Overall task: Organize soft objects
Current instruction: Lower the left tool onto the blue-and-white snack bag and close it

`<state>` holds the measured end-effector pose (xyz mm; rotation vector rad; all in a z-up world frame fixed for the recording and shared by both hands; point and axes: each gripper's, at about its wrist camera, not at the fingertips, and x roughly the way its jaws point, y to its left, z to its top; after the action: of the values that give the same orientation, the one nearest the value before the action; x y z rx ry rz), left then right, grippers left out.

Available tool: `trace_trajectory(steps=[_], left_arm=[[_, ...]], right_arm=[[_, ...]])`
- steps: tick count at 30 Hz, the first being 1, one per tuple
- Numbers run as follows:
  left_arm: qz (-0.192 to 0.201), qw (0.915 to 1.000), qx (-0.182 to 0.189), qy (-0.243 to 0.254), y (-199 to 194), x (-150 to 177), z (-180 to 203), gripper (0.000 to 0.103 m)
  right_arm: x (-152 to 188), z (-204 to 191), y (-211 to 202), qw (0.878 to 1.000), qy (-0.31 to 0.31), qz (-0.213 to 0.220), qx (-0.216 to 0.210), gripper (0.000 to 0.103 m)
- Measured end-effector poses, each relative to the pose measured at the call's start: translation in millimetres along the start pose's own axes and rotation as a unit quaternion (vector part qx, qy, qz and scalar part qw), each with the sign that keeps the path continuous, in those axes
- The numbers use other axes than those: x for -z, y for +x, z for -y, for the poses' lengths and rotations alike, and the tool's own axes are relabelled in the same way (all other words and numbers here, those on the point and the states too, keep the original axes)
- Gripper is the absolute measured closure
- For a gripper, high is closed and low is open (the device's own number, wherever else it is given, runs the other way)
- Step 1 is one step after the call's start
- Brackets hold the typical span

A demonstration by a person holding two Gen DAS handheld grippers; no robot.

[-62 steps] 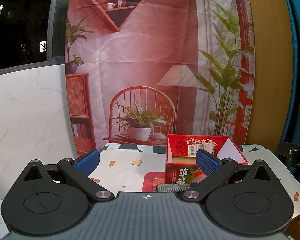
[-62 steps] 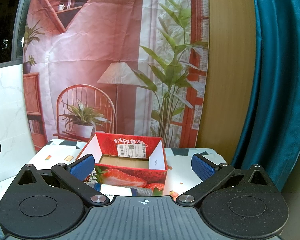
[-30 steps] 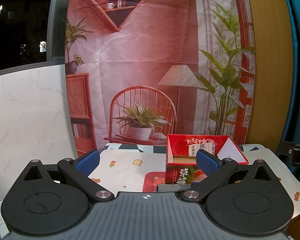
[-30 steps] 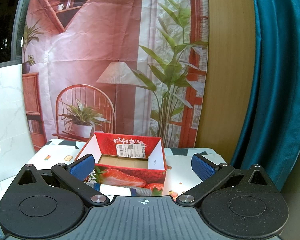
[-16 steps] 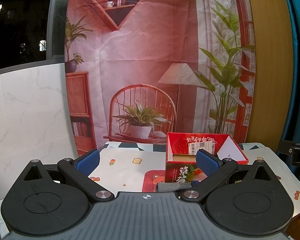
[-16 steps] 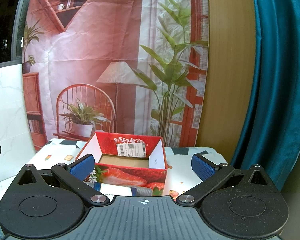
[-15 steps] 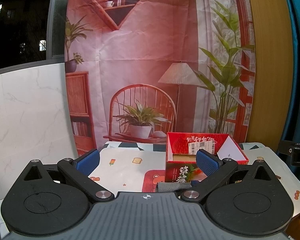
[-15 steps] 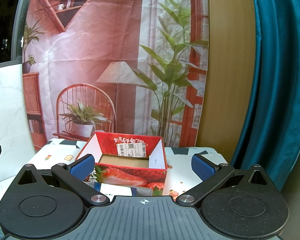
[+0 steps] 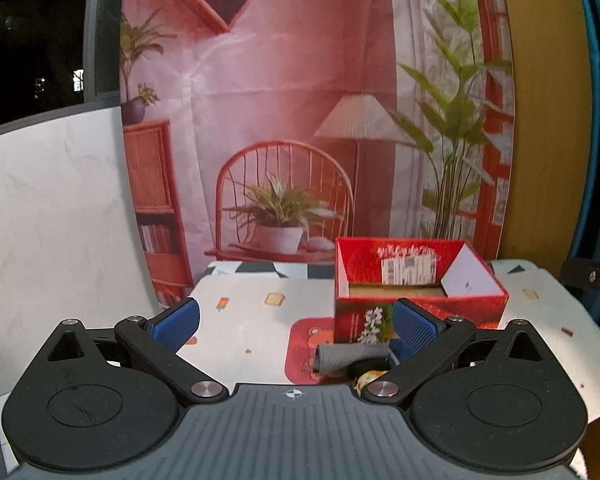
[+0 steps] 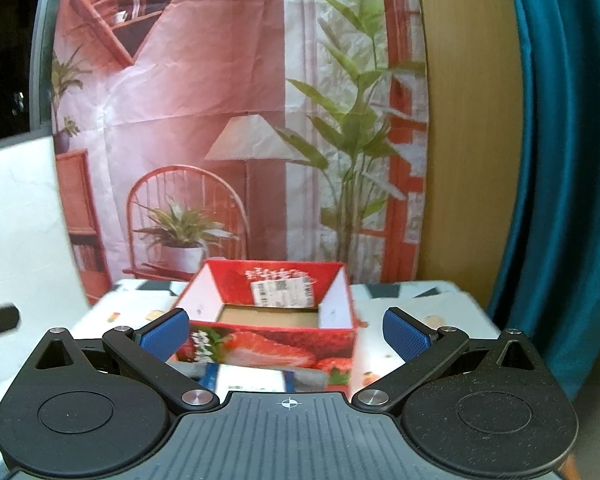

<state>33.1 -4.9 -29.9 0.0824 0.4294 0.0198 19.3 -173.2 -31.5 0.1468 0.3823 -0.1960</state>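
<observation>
the grey rolled cloth [image 9: 350, 357] lies on the worktop [image 9: 244, 320] just in front of the red box [image 9: 416, 300]. it looks light and limp, so pinch it across the middle of the roll. your left tool [image 9: 296, 322] and right tool [image 10: 286, 330] are both spread, holding nothing. compared with a moment ago, both views have tipped down and moved closer to the box.

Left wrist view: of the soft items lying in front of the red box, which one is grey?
The rolled grey cloth, lying on the table just before the red strawberry box. The item beside it, nearer the camera, is dark with a yellow pattern.
</observation>
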Motion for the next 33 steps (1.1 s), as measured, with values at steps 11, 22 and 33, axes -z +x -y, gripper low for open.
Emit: trace_trajectory(steps=[11,22,33], left_arm=[[-0.041,0.999,0.013,0.013,71,25,12,0.0],[-0.122,0.9918,0.031,0.023,140,49,25,0.0],[-0.164,0.9841,0.064,0.021,176,61,41,0.0]], right_arm=[[34,24,64,1.0,0.001,0.018,-0.009,0.0],[63,18,131,0.997,-0.032,-0.065,-0.005,0.0],[88,35,170,0.99,0.002,-0.134,-0.045,0.003]])
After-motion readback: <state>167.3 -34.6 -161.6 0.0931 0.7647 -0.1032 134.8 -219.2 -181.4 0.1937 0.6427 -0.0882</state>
